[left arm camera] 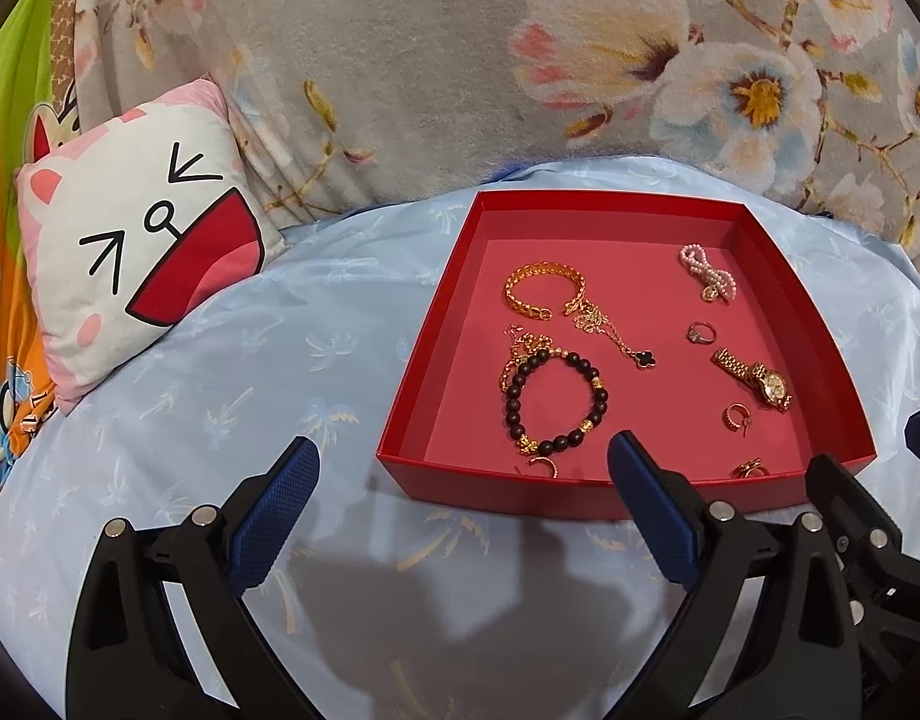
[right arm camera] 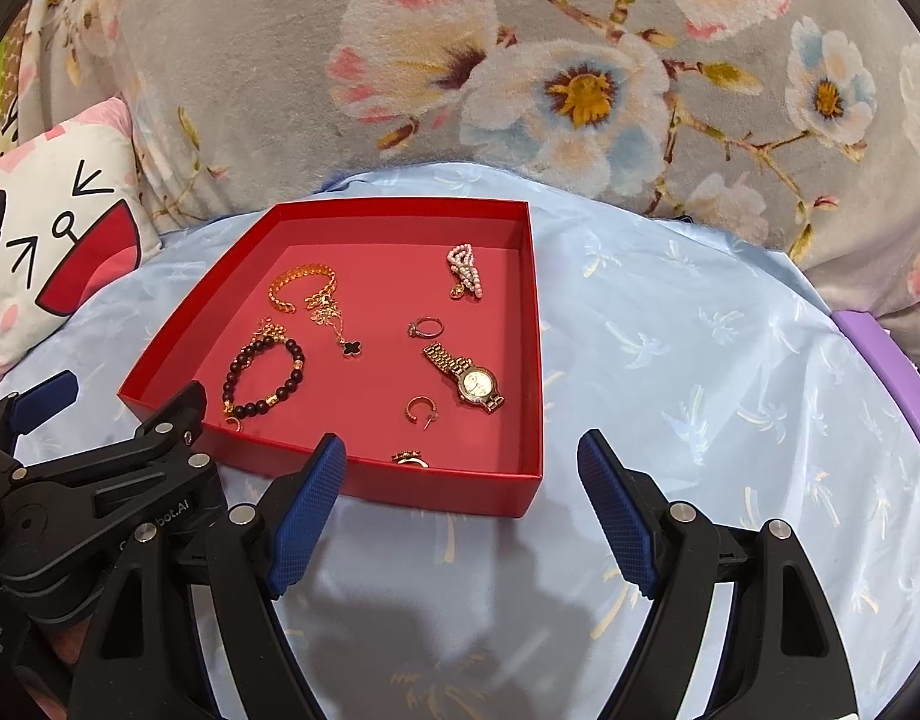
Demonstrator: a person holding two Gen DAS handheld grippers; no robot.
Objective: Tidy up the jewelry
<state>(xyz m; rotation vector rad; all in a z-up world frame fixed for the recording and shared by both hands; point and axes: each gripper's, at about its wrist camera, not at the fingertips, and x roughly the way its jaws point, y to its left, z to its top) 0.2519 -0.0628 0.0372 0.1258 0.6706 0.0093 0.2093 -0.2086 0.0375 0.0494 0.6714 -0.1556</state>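
Both grippers hovered wide apart and empty before a red tray (left arm camera: 688,495) of jewelry.

The left gripper (left arm camera: 460,480) and right gripper (right arm camera: 460,474) flanked it; inside lay a watch (right arm camera: 475,383), beaded bracelet (left arm camera: 556,399) and what looked like rings.

Blue bedsheet (left arm camera: 340,360), floral blanket (left arm camera: 430,60)

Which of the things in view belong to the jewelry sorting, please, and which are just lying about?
Job: red tray, gold watch, beaded bracelet, gold bangle, ring.
Lying about: cat pillow, floral blanket, purple object.
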